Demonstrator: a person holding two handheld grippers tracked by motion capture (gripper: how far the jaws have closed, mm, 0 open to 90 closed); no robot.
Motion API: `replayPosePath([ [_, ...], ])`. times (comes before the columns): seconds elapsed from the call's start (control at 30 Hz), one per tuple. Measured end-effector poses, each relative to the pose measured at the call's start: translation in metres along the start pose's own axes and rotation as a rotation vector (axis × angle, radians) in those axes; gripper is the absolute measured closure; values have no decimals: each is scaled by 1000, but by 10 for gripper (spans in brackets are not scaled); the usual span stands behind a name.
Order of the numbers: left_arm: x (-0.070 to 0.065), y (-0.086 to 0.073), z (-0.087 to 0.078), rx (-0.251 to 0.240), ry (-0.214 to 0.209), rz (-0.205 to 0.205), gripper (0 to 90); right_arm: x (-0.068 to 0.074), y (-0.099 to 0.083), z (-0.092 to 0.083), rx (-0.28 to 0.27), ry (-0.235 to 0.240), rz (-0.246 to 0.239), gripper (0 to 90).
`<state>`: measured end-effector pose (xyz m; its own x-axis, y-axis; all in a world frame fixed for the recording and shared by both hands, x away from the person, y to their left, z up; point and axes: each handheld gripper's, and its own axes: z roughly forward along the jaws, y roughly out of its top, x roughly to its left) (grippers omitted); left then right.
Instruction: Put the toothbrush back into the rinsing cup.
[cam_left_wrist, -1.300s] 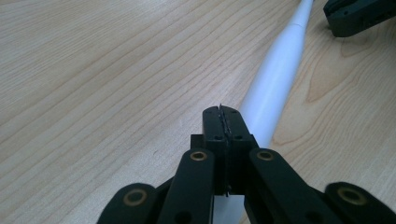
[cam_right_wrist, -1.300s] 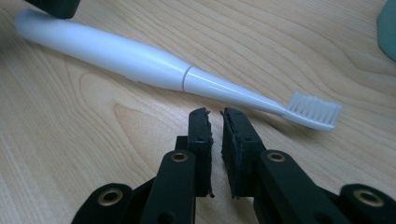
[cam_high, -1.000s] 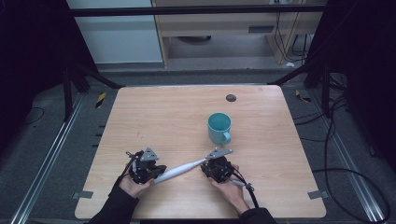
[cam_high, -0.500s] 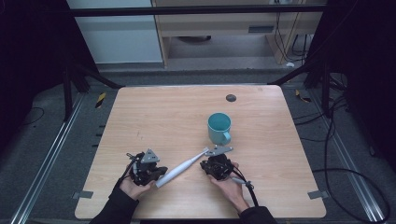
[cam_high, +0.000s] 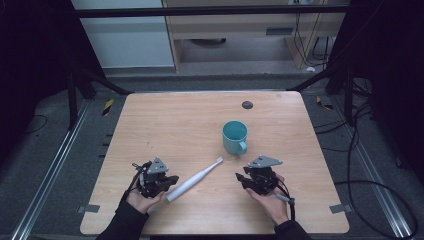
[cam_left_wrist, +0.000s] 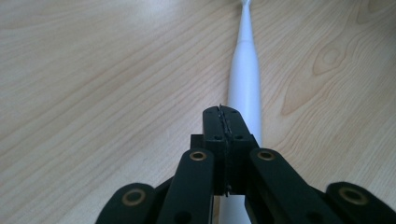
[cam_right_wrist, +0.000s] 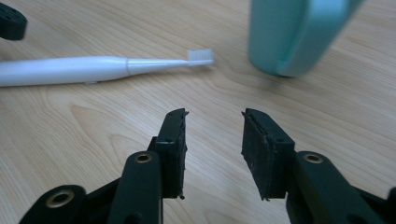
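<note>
**Toothbrush set down, right fingers let go**

Your right gripper (cam_high: 241, 176) has just opened its fingers and pulled back from the toothbrush (cam_high: 194, 178); nothing sits between them now, and they stand moderately apart over bare worktop (cam_high: 175, 125). A second ago both grippers had hold of the brush; now it lies flat on the wood, bristle end pointing toward the teal mug (cam_high: 235, 137), just short of it. Your left gripper (cam_high: 172, 179) is at the handle end, fingers pressed together above the handle (cam_left_wrist: 243, 88) rather than around it. The brush looks released, so a fresh grasp is likely needed to put it in the mug.
</note>
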<state>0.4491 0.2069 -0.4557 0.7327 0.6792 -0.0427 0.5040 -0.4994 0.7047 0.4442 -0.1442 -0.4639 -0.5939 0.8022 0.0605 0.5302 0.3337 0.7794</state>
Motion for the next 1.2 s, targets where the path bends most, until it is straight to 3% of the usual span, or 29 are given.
replayPosePath([
  [0.2,-2,9,-1,-24,-22,12,785,-22,-14,-18,17,-83,-1,493],
  [0.3,-2,12,1,-21,-22,23,685,-39,-25,-28,25,-130,34,460],
  [0.47,-4,20,5,19,-40,48,544,-53,-31,-35,26,-161,54,398],
  [0.63,-3,25,5,44,-44,66,414,-57,-33,-37,25,-186,55,361],
  [0.7,-1,27,4,77,-49,82,376,-58,-33,-38,22,-201,56,339],
  [0.87,1,27,8,142,-52,98,313,-62,-34,-37,31,-224,57,317],
  [1.13,-3,29,17,204,-61,119,301,-67,-35,-37,36,-236,56,314],
  [1.2,-3,31,20,257,-85,129,316,-68,-35,-37,36,-235,63,320],
])
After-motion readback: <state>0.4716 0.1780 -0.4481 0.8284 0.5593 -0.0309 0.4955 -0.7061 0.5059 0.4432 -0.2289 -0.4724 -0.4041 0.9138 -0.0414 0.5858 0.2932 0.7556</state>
